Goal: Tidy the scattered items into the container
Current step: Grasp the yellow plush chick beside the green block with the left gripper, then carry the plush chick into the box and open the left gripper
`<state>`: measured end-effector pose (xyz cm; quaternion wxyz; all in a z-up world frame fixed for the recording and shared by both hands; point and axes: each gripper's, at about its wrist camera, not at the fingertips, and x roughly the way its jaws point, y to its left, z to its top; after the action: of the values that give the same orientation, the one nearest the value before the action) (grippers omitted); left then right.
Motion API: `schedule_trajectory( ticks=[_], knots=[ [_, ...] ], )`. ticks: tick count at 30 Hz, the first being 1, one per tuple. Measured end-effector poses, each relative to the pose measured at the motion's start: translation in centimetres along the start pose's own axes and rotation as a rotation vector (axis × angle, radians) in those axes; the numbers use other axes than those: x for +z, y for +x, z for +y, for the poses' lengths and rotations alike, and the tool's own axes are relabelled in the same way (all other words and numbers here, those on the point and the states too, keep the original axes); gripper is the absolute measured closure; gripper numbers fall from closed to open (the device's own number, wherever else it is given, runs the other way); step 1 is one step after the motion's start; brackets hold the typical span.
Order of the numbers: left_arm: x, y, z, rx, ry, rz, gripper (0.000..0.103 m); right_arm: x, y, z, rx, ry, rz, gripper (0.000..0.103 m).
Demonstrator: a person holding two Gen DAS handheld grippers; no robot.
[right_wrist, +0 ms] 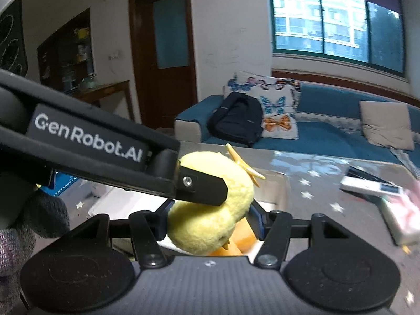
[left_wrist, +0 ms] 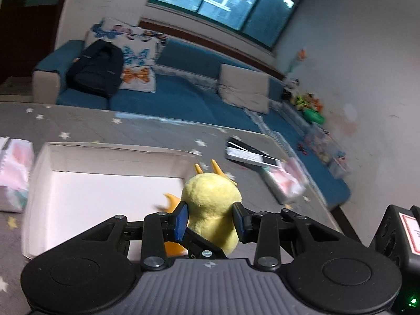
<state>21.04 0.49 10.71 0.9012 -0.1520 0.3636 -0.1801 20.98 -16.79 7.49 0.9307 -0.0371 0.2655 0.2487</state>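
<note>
A yellow plush duck (left_wrist: 211,204) with orange feet and crest is held over the near right part of an open white box (left_wrist: 105,183) on the grey star-patterned table. My left gripper (left_wrist: 211,218) is shut on the duck's body between its blue pads. In the right wrist view the same duck (right_wrist: 207,218) sits between my right gripper's (right_wrist: 210,221) fingers, which press its sides. The left gripper's black finger (right_wrist: 202,187) crosses over the duck from the left.
Pink tissue packs lie left of the box (left_wrist: 13,173) and to its right (left_wrist: 286,181). A black-and-white flat device (left_wrist: 249,155) lies behind the duck. A blue sofa (left_wrist: 183,99) with cushions and a black backpack (left_wrist: 97,68) runs beyond the table.
</note>
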Motion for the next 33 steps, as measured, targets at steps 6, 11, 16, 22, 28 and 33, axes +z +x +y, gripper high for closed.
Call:
schedule_trajectory(
  ticks=[6,11,16,22,28,33],
  knots=[
    [1.1,1.7,3.5,0.03,-0.062,0.027,0.064,0.9,4.2,1.0,0.035,-0.003,0.048,0.044],
    [0.8,3.4,6.1,0.028,-0.128,0.061,0.064,0.6,7.0,1.4,0.049,-0.013,0.109,0.043],
    [0.5,4.6,7.7,0.024,-0.168,0.085,0.064,-0.1,8.7,2.1,0.049,-0.03,0.158,0.043],
    [0.3,5.5,8.9,0.025,-0.188,0.103,0.064,-0.5,10.1,2.2,0.045,-0.042,0.195,0.043],
    [0.3,6.5,9.7,0.031,-0.207,0.121,0.064,-0.6,11.4,2.4,0.037,-0.06,0.234,0.043],
    [0.1,7.1,10.4,0.03,-0.233,0.138,0.064,-0.9,12.1,2.7,0.034,-0.075,0.265,0.043]
  ],
)
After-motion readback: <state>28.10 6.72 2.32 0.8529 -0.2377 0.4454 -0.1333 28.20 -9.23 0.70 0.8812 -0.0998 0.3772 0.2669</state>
